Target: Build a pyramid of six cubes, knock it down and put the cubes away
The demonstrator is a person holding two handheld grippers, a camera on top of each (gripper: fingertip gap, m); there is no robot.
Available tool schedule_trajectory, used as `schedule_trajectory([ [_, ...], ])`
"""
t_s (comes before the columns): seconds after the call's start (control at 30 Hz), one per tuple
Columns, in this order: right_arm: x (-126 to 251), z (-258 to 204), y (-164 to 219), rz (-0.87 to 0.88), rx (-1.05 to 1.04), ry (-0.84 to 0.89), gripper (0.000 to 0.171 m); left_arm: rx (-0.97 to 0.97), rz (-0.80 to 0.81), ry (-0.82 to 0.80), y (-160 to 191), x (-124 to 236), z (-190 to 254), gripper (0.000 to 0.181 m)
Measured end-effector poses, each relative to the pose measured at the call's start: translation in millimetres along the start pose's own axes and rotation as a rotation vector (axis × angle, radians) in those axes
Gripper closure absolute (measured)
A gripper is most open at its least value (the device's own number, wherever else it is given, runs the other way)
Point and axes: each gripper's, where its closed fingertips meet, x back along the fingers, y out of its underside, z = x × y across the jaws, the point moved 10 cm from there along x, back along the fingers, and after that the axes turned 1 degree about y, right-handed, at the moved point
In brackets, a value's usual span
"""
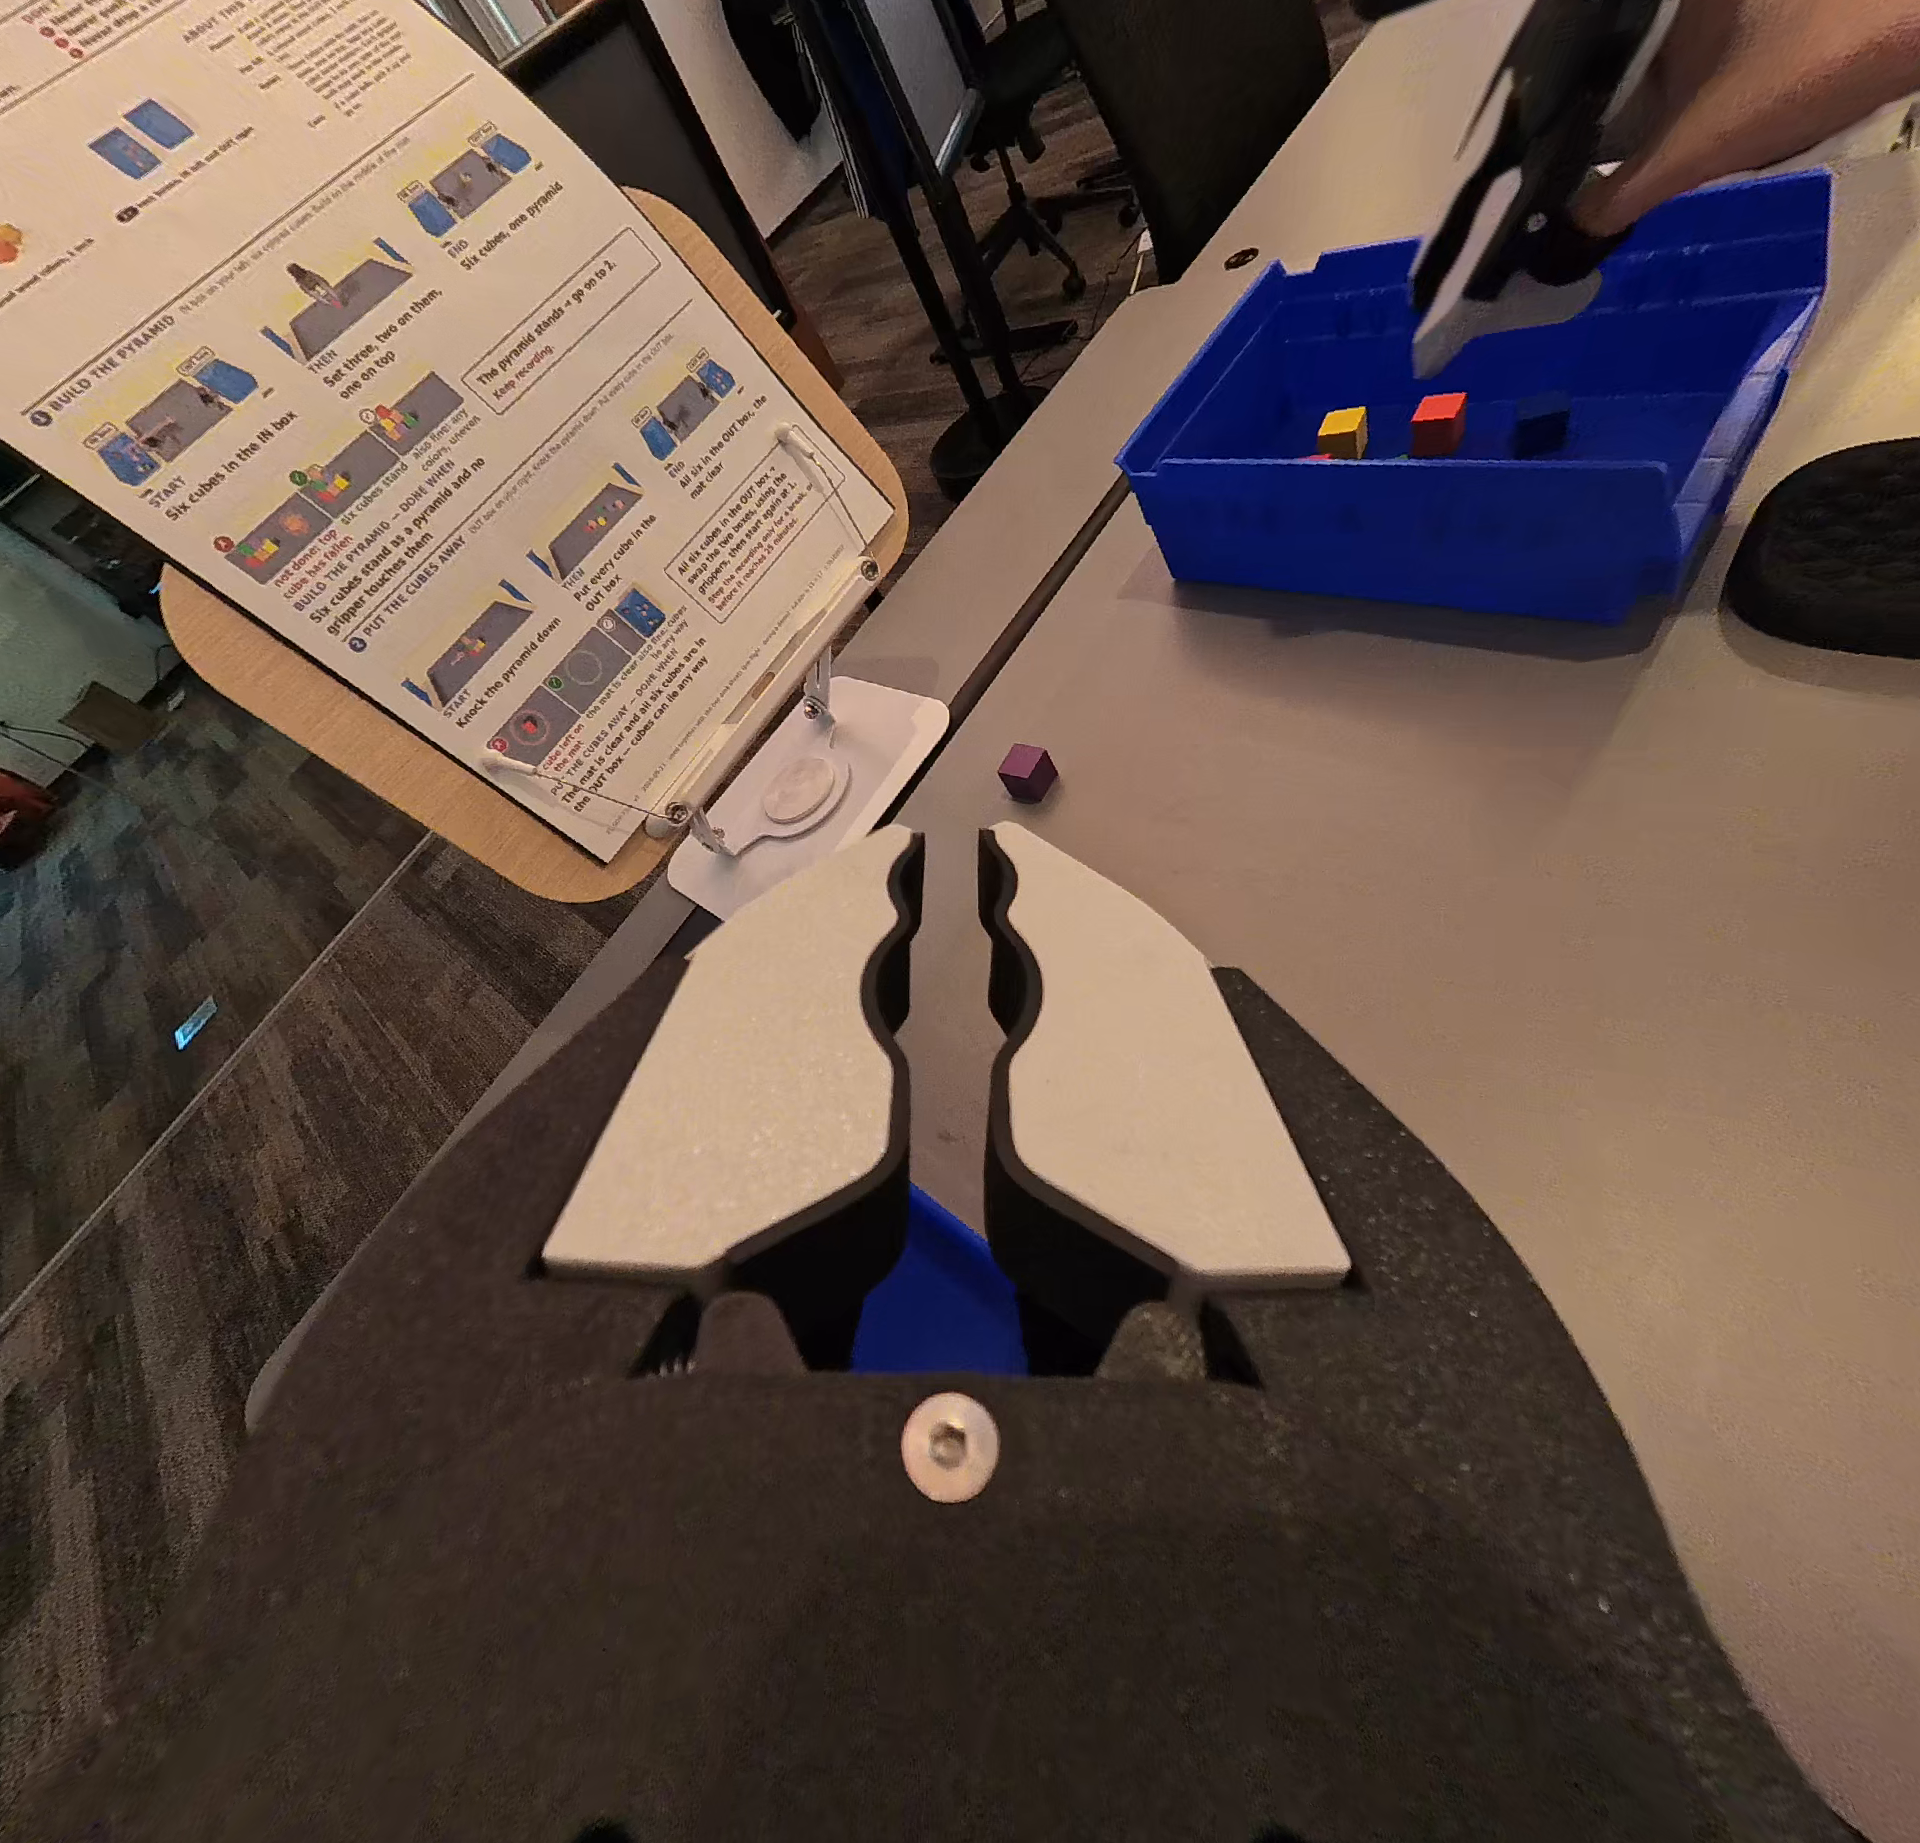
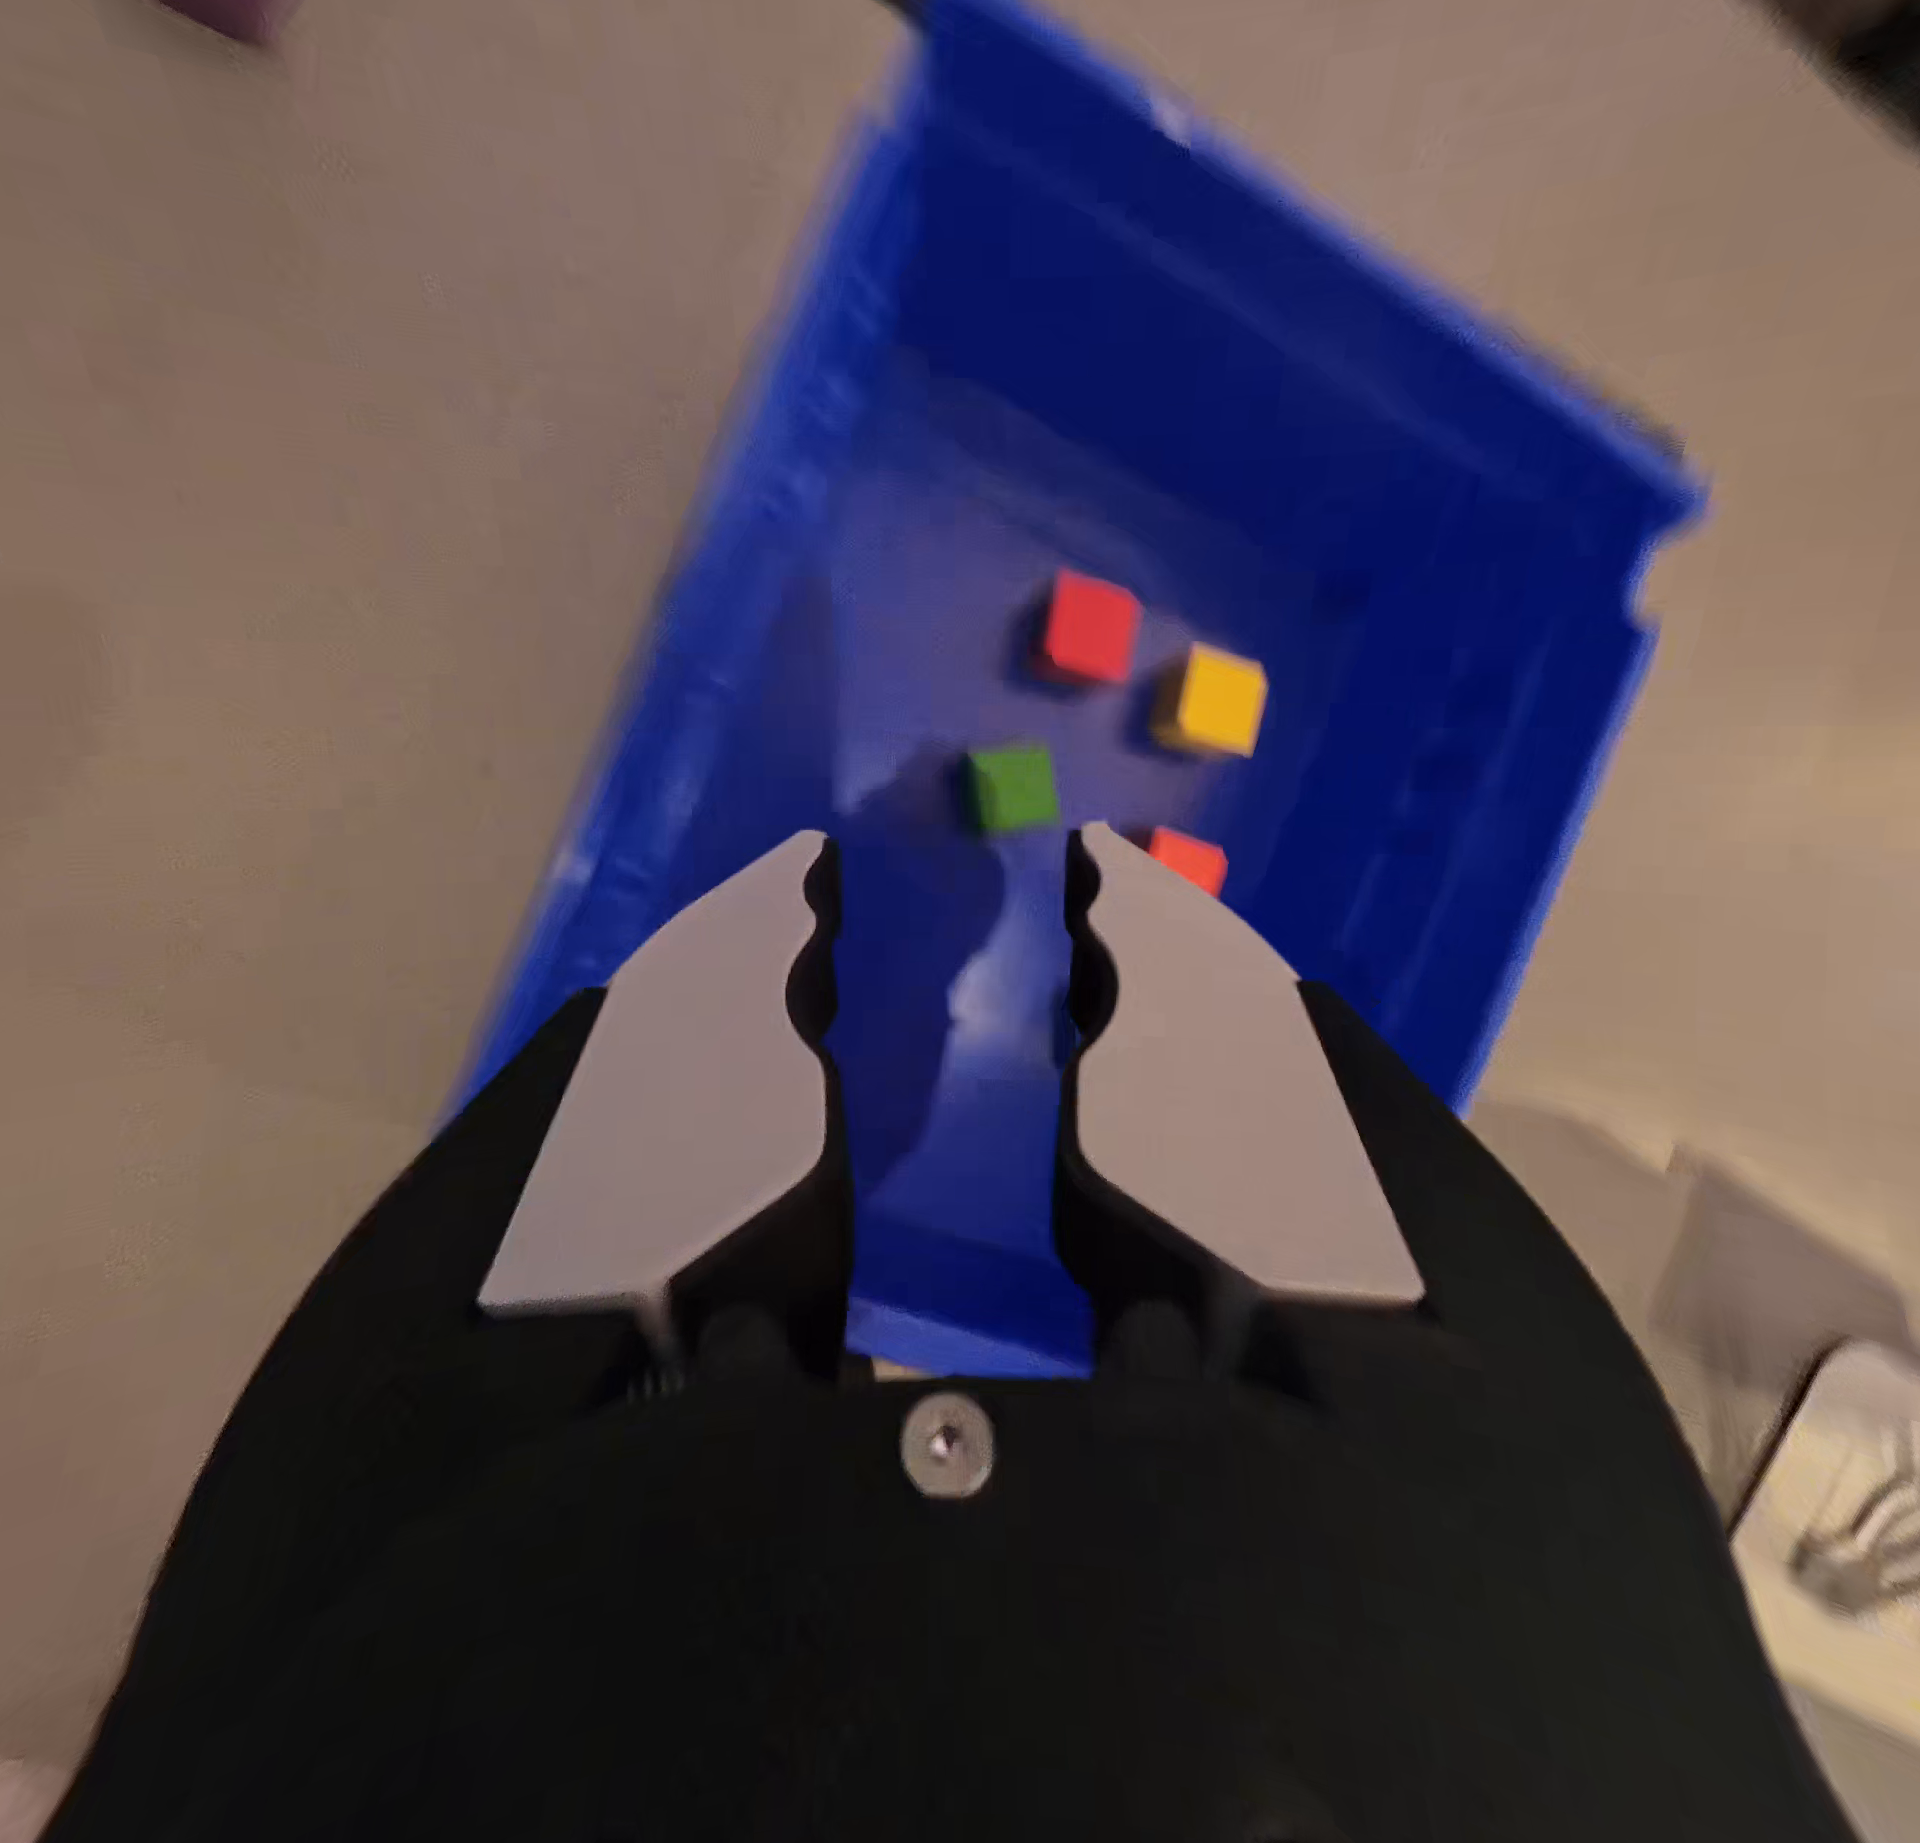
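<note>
A blue bin [image 1: 1434,546] stands on the grey table [image 1: 1351,962] at the far right. In it I see a yellow cube [image 1: 1342,432], a red cube [image 1: 1439,422] and a dark blue cube [image 1: 1541,422]. A purple cube [image 1: 1027,772] lies alone on the table just beyond my left gripper [image 1: 951,837], whose fingers stand a narrow gap apart and hold nothing. My right gripper [image 2: 951,843] is open and empty above the bin [image 2: 727,650]; it also shows in the left wrist view [image 1: 1439,349]. Below it lie red [image 2: 1086,630], yellow [image 2: 1216,702], green [image 2: 1013,788] and orange [image 2: 1190,858] cubes, the last partly hidden.
A printed instruction sheet [image 1: 416,443] leans on a stand [image 1: 821,785] at the table's left edge, with floor beyond. A dark mat [image 1: 1839,546] lies right of the bin. A blue part [image 1: 935,1294] shows under my left gripper. Office chairs [image 1: 1174,79] stand behind the table. The gap from one gripper's tips to the other's is roughly 45 cm.
</note>
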Motion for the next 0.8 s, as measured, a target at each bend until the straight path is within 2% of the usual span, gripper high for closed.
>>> schedule_trajectory([
  [0.1, 4, -44, -46, 0.084, 0.160, -0.089, 0.128, -0.004, -0.013, 0.004, 0, -2, 1, 0.172],
  [0.17, -8, -71, -75, 0.097, 0.183, -0.146, 0.127, -0.002, -0.018, 0.005, 1, -1, 2, 0.171],
  [0.37, -87, -132, -139, 0.019, 0.058, -0.262, 0.120, 0.006, -0.009, -0.004, 2, 2, -1, 0.171],
  [0.57, -146, -154, -166, -0.087, -0.102, -0.252, 0.115, 0.021, -0.002, -0.004, 6, 6, -5, 0.171],
  [0.8, -170, -159, -171, -0.174, -0.175, -0.245, 0.124, 0.028, 0.005, 0.002, 7, 6, -8, 0.171],
])
